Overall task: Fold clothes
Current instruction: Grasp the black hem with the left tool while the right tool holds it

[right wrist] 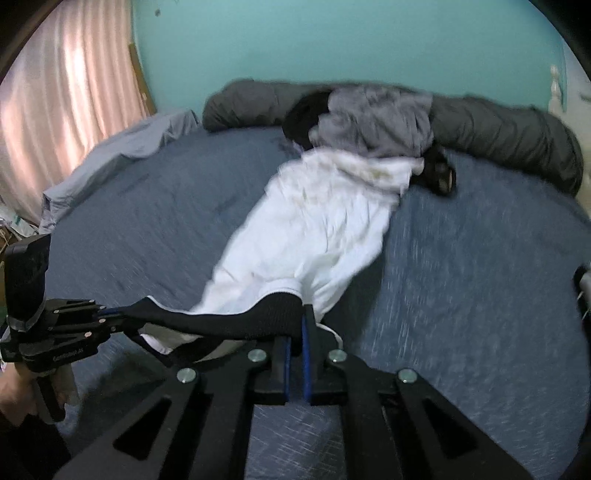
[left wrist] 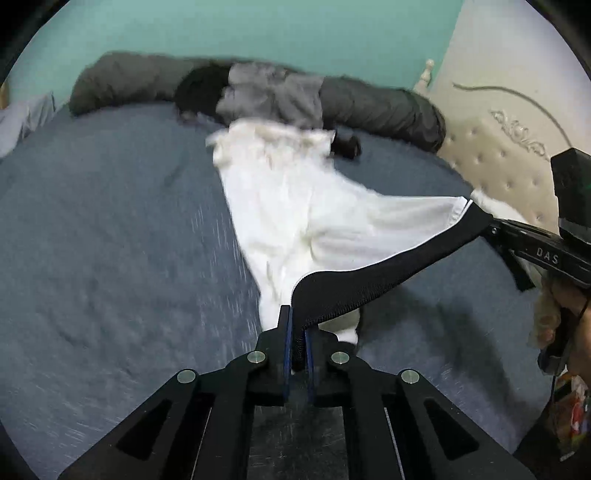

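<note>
The left gripper [left wrist: 298, 332] is pinching one end of the black waistband [left wrist: 388, 266] of a white garment [left wrist: 295, 206], its fingers closed tight on the fabric. The right gripper [right wrist: 295, 332] is gripping the other end of the same band, jaws narrow with the cloth between the blue pads [right wrist: 305, 332]. The band is stretching in a shallow curve between the two tools, raised just above the bed [left wrist: 110, 240], while the rest of the garment is trailing away flat over the blue sheet toward the far side (both views are blurred, so fine folds are hard to read). Its far end is lying against a pile of grey clothes [left wrist: 273, 92] and a black piece [left wrist: 347, 146], all resting near a long dark bolster [left wrist: 388, 107] along the teal wall [left wrist: 258, 26]. A cream padded headboard [left wrist: 498, 155] is standing at the right, and pink curtains [right wrist: 70, 96] are hanging at the left. A hand [right wrist: 14, 387] is holding the left tool's grip.
</note>
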Motion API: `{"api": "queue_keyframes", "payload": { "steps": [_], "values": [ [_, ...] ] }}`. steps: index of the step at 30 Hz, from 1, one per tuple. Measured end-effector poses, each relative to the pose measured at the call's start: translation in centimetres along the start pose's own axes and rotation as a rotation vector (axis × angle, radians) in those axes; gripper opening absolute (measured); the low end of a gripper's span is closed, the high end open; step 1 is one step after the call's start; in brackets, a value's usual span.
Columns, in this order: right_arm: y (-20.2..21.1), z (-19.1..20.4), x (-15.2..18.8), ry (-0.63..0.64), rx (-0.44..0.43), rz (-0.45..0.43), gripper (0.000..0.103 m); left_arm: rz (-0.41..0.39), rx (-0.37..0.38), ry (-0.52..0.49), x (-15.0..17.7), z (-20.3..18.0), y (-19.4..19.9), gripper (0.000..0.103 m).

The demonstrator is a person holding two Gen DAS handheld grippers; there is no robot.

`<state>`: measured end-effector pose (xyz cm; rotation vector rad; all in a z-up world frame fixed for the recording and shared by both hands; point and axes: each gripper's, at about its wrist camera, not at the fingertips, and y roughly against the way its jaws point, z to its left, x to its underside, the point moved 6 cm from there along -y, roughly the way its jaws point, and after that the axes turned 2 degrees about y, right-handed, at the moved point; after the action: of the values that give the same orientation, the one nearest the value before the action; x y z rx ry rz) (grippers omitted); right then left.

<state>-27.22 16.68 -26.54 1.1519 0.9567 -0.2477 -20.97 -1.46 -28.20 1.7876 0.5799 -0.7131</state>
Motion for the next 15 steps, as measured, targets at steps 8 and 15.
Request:
{"api": "queue_keyframes", "payload": {
  "steps": [8, 15],
  "values": [
    [10.8, 2.7, -8.2, 0.005, 0.026, -0.177, 0.003, -0.163, -0.003, -0.130, -10.9, -3.7, 11.3, 0.005],
    [19.9, 4.8, -14.7, 0.034, 0.062, -0.278, 0.003, -0.240, -0.007, -0.198, -18.0, -6.4, 19.1, 0.005]
  ]
}}
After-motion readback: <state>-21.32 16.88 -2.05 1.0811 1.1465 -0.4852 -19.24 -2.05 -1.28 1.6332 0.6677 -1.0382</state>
